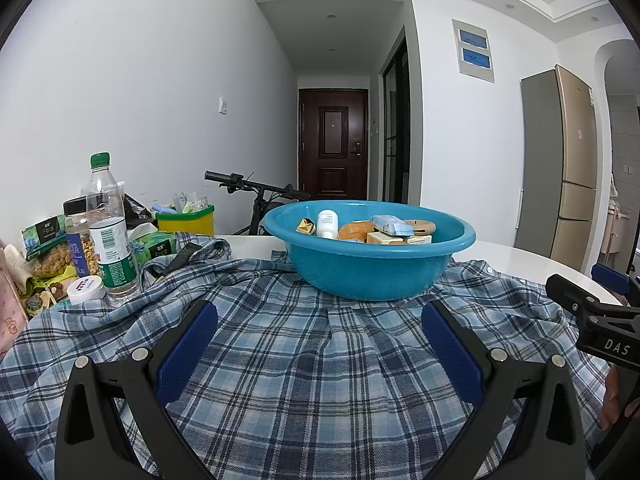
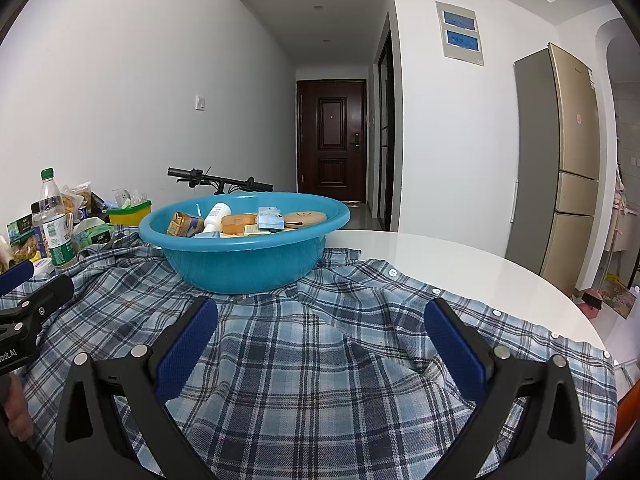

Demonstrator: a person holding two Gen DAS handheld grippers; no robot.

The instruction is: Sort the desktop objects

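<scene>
Blue basin (image 1: pixel 370 264) rests on plaid shirt (image 1: pixel 320 360).

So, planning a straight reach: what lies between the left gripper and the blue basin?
Only plaid shirt between left gripper and blue basin, per the left wrist view.

Woven plaid cloth shirt (image 1: pixel 304 360): matt, creased. Basin (image 1: pixel 370 268): smooth, glossy blue plastic. Table (image 2: pixel 460 256): glossy white surface. Far-left bottle (image 1: pixel 110 232): clear plastic, paper-like label. Gripper fingers (image 1: pixel 188 344): textured blue pads.
</scene>
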